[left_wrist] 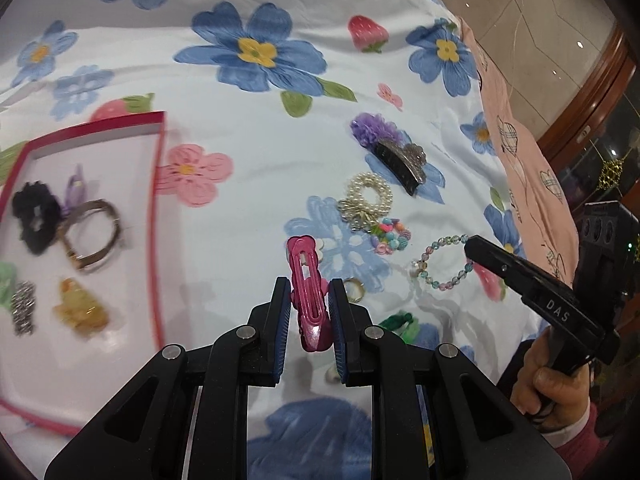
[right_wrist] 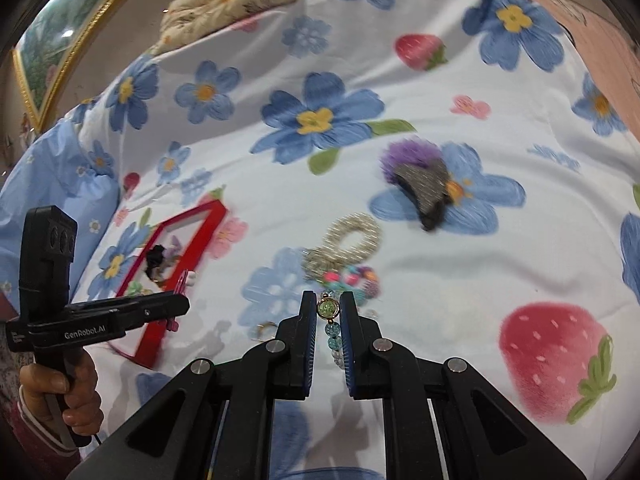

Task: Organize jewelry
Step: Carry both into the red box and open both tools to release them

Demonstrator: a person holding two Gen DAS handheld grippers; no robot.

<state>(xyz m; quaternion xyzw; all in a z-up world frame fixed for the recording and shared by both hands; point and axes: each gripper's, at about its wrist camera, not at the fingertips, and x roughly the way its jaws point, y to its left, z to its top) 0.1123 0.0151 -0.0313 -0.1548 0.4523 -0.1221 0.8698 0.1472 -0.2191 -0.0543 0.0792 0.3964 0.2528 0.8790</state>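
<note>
Clamping the pink hair clip (left_wrist: 306, 300) in my left gripper (left_wrist: 309, 304), near the red tray (left_wrist: 154, 216); my right gripper (right_wrist: 328, 320) pinches the beaded bracelet (right_wrist: 331, 330). Beads could slip free; it's a thin bite.

- My left gripper (left_wrist: 309, 312): fingers (left_wrist: 280, 320) pressed on a pink hair clip (left_wrist: 307, 292), held lengthwise between them.
- Red-rimmed tray (left_wrist: 154, 208), left of the clip: black scrunchie (left_wrist: 34, 220), brown bangle (left_wrist: 94, 236), lilac bow (left_wrist: 74, 192), yellow piece (left_wrist: 80, 308), silver coil (left_wrist: 23, 308).
- Floral bedsheet (left_wrist: 248, 128), loose items: purple pom-pom (left_wrist: 372, 128) touching a dark claw clip (left_wrist: 404, 162); pearl scrunchie (left_wrist: 366, 196); multicoloured bead bracelet (left_wrist: 390, 236) just beside it; a ring (left_wrist: 354, 290); green piece (left_wrist: 400, 320).
- My right gripper (left_wrist: 474, 246), far right, tip at a pastel bead bracelet (left_wrist: 440, 264); grip unclear.
</note>
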